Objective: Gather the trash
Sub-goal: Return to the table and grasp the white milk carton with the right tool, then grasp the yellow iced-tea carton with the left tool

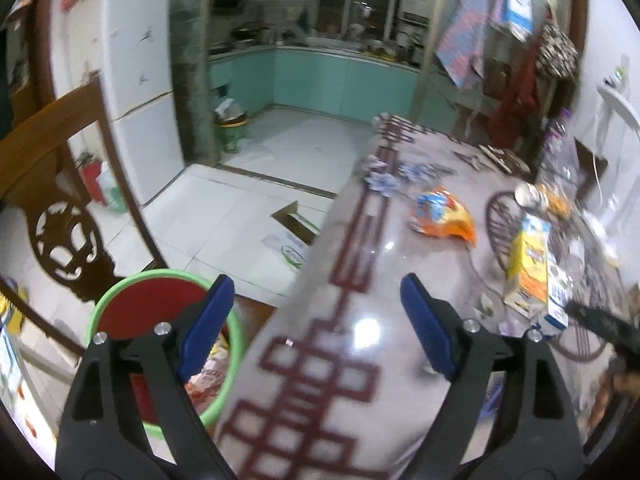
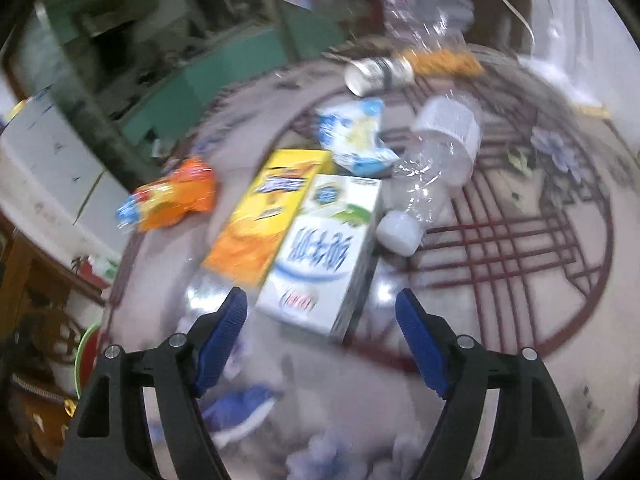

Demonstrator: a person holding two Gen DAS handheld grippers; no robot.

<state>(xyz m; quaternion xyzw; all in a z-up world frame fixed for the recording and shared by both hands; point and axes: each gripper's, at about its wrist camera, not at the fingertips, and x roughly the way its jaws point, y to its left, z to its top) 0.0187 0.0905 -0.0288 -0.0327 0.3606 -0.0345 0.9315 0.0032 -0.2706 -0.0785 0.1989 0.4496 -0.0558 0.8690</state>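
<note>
My right gripper has its fingers spread wide and empty just short of the white milk carton, which lies flat on the surface, long axis running near to far, beside the yellow carton. My left gripper, equally wide and empty, is over the surface's left edge by the green bin, which holds wrappers.

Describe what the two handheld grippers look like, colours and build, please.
Both look alike. The left gripper has two black plastic arms with triangular cut-outs, silver round bolts at the pivots, and blue ribbed pads on the fingers. The right gripper shows the same black frame, silver bolts and blue ribbed pads. No cables, markings, hands or sleeves are visible in either wrist view.
</note>
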